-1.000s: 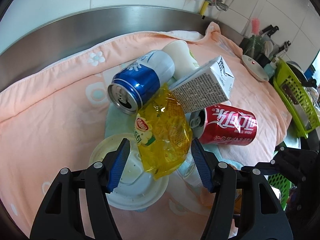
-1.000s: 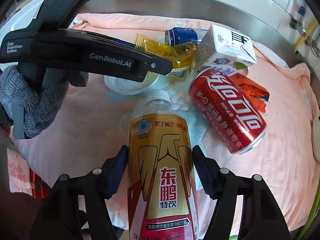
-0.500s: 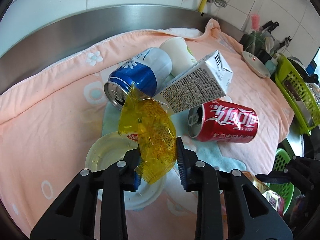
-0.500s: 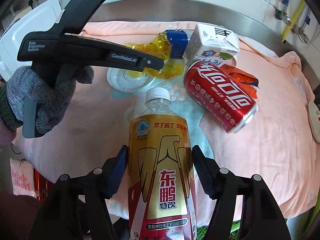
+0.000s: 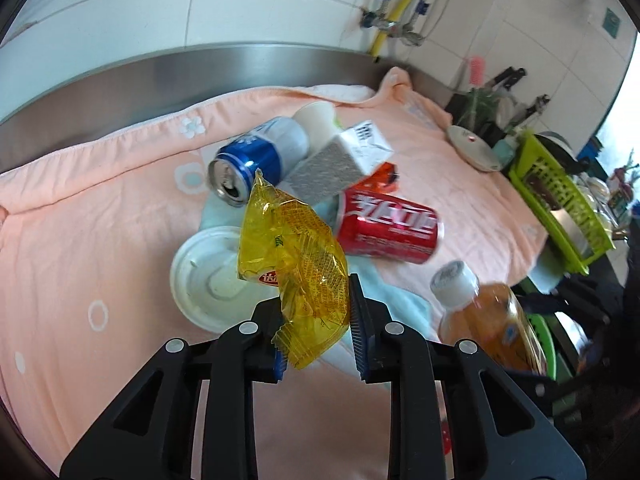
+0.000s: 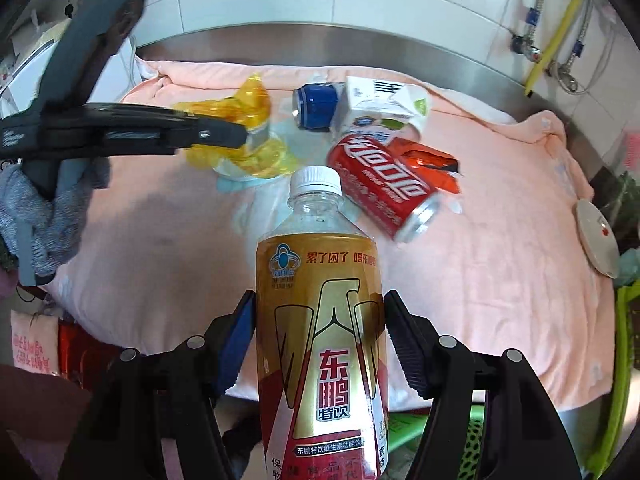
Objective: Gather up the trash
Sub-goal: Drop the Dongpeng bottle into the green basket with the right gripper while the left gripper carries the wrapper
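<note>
Trash is heaped on a pink towel (image 5: 100, 240) spread over a steel counter (image 5: 160, 80) below white wall tiles (image 5: 120, 16). A yellow wrapper (image 5: 296, 268) is clamped by the left gripper (image 5: 318, 328); a gold bottle (image 6: 320, 320) is clamped by the right gripper (image 6: 320, 340).

A home kitchen: white wall tiles (image 5: 256, 4) back a stainless-steel counter edge (image 5: 200, 76), water pipes with valves (image 5: 390, 20) hang at one o'clock, and a green dish rack (image 5: 560, 208) with a plate (image 5: 474, 148) sits at three o'clock.
</note>
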Motion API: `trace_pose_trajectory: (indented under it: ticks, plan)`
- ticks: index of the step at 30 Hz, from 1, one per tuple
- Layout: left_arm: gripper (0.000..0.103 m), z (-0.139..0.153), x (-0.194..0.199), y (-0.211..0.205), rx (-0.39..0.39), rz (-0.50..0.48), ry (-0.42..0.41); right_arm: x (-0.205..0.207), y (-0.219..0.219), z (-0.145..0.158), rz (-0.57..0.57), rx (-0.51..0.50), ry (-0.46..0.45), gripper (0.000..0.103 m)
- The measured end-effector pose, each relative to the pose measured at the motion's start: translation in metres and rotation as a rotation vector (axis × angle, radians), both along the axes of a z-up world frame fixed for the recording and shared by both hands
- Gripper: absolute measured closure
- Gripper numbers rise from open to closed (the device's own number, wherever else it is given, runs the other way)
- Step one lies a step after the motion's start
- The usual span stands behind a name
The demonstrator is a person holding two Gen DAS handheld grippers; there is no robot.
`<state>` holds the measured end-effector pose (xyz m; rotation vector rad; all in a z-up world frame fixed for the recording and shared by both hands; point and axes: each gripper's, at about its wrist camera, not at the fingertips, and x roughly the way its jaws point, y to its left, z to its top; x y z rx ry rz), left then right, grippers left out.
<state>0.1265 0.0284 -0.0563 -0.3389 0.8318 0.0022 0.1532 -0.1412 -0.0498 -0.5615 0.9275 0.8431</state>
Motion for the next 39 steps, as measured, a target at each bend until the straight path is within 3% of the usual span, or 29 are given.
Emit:
trace_pose_trajectory:
  ticks: [9,24,32,39]
  plan:
    - [0.081,0.021,-0.024,-0.048,-0.038,-0.091,-0.059,-0.005,-0.066,0.009,-0.065,-0.076,-0.051,0.041]
    - [0.081,0.031,-0.035,-0.151,-0.106,-0.315,-0.079,-0.007,-0.189,-0.025,-0.231,-0.245,-0.008,0.041]
    - [0.081,0.028,-0.036,-0.206,-0.103,-0.438,-0.072,-0.008,-0.222,-0.044,-0.262,-0.323,0.004,0.041]
    - [0.081,0.022,-0.038,-0.236,-0.11,-0.51,-0.056,-0.004,-0.244,-0.035,-0.291,-0.304,-0.012,0.038]
